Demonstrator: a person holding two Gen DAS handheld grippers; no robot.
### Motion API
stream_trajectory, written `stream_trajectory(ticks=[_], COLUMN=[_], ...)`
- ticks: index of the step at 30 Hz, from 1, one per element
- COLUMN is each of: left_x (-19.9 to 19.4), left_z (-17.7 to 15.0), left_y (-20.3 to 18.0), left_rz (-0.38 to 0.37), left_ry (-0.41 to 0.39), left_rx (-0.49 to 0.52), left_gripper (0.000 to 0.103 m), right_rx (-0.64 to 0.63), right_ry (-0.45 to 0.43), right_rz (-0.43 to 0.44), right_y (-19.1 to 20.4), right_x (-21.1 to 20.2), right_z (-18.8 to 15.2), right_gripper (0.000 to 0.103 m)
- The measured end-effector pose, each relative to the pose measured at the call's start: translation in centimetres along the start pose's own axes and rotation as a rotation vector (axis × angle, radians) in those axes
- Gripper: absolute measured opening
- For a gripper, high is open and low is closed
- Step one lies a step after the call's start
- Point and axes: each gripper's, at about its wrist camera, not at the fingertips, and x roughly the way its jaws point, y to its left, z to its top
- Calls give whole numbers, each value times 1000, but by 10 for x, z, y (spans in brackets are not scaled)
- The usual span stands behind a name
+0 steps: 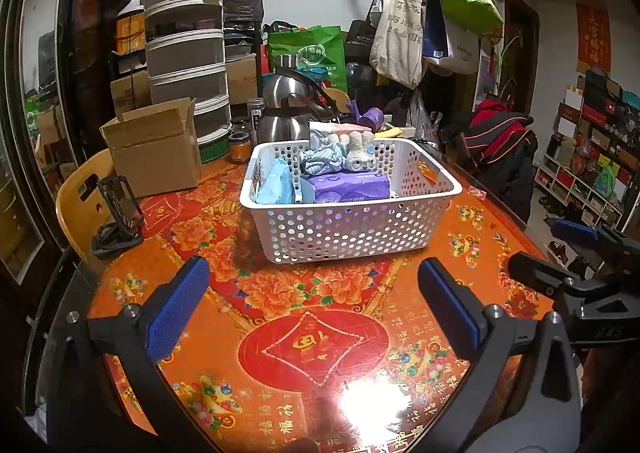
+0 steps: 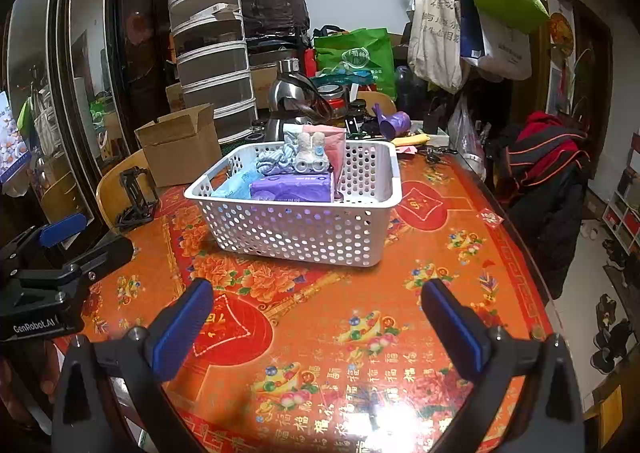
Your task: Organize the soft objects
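Observation:
A white perforated basket (image 1: 348, 225) (image 2: 296, 229) stands on the red and orange tablecloth. In it lie a purple tissue pack (image 1: 352, 187) (image 2: 292, 187), a light blue pack (image 1: 276, 183), a blue striped cloth (image 1: 322, 161) (image 2: 274, 159), a grey plush toy (image 1: 360, 153) (image 2: 312, 155) and a pink pack (image 2: 334, 145). My left gripper (image 1: 316, 305) is open and empty over the table, short of the basket. My right gripper (image 2: 318, 313) is open and empty, also short of the basket. Each gripper shows at the edge of the other's view.
An open cardboard box (image 1: 156, 149) (image 2: 180, 143), a black folding stand (image 1: 118, 213), a steel kettle (image 1: 288, 109), jars and a stack of grey drawers (image 1: 188, 49) stand behind and left of the basket. Bags hang at the back right. A chair with dark clothes (image 2: 548, 165) is at the right.

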Motion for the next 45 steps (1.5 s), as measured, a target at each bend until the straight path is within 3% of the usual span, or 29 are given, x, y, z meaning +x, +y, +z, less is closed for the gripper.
stream_trajectory(ticks=[45], left_x=[-1], left_z=[-4], left_y=[-3], left_rz=[-12], left_ry=[9], left_rx=[-8], left_gripper=[103], right_rx=[2], right_ry=[5], right_rz=[-5], right_y=[0], right_x=[-3], right_z=[0], right_gripper=[103])
